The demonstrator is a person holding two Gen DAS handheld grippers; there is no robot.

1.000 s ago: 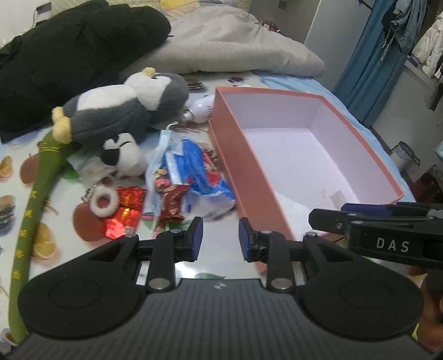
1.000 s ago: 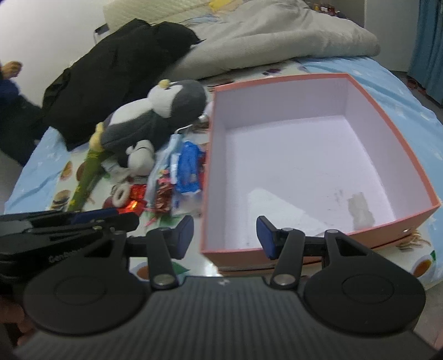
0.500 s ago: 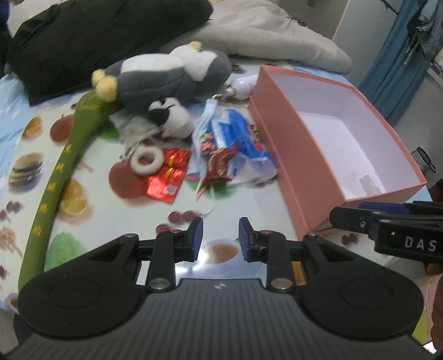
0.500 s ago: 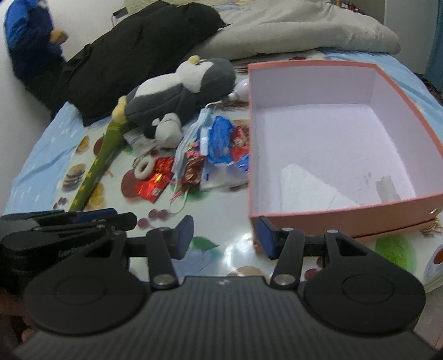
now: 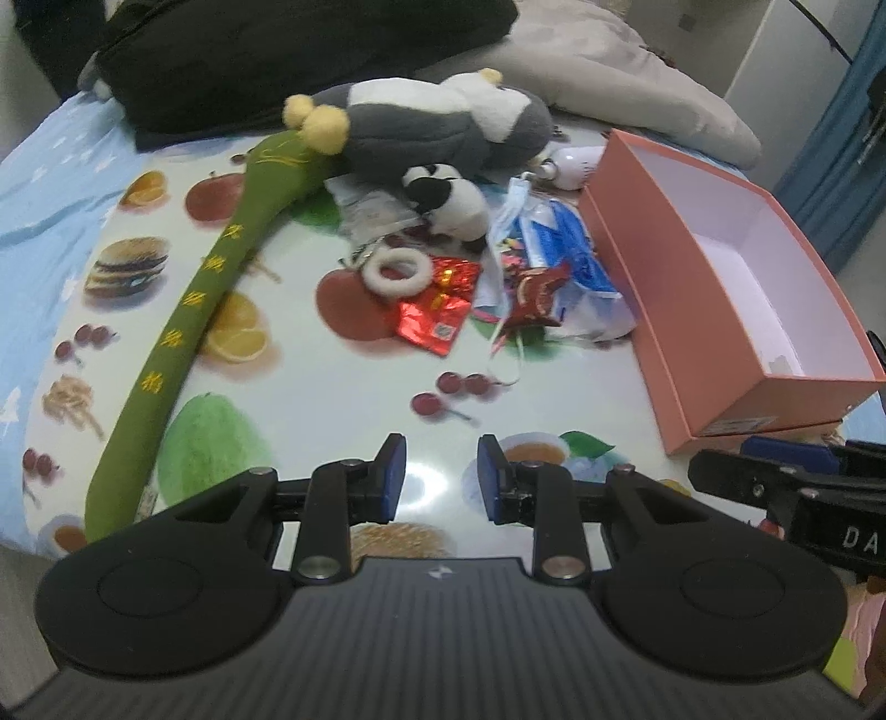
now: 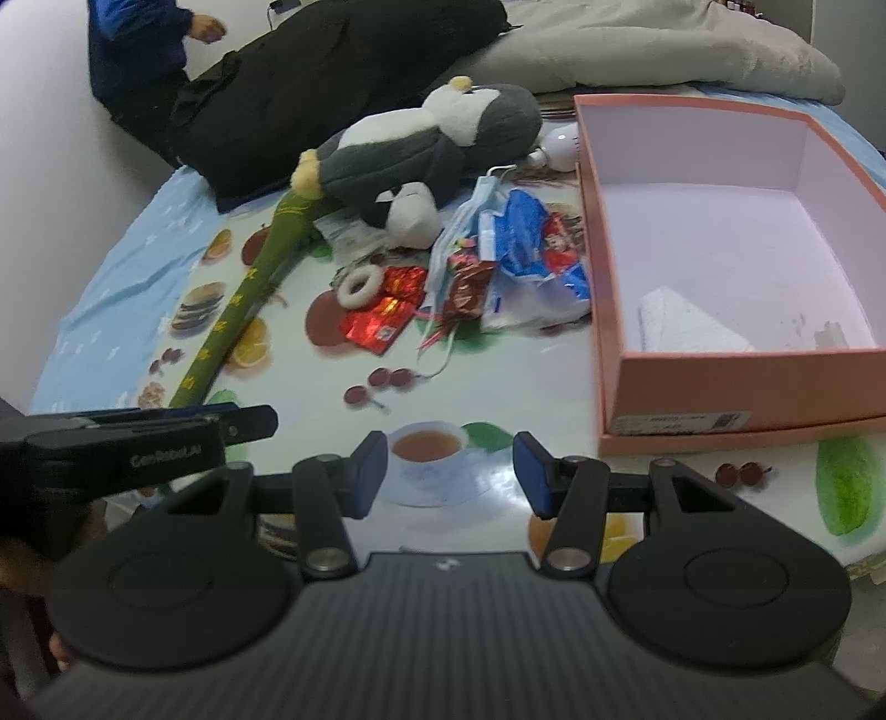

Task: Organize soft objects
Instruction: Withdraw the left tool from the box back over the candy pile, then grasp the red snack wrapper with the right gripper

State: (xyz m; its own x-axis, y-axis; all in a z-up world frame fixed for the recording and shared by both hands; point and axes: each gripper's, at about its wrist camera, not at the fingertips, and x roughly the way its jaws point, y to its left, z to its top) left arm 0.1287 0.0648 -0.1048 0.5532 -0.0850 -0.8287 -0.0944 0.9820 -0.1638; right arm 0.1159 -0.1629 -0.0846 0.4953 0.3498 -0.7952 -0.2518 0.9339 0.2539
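Note:
A grey and white penguin plush [image 5: 443,127] [image 6: 426,144] lies at the far side of the fruit-print table. A small panda plush [image 5: 451,202] [image 6: 410,213] lies in front of it. A long green plush stick [image 5: 183,343] [image 6: 243,299] runs down the left. A white fluffy ring [image 5: 396,271] [image 6: 360,285] lies by red wrappers. An open pink box [image 5: 653,288] [image 6: 603,310] stands on the right. My left gripper [image 5: 440,479] and right gripper [image 6: 448,471] are open and empty above the near table edge.
Red foil wrappers [image 5: 437,310], a blue face mask [image 6: 448,243], blue snack bags [image 6: 526,238] and a white bulb [image 5: 576,160] lie between the plush toys and the box. A black coat [image 5: 277,50] and a grey quilt [image 6: 664,50] lie behind. Folded paper [image 6: 686,327] lies in the box.
Both grippers have pulled back toward the near table edge and away from the box and the pile. Nothing on the table has moved.

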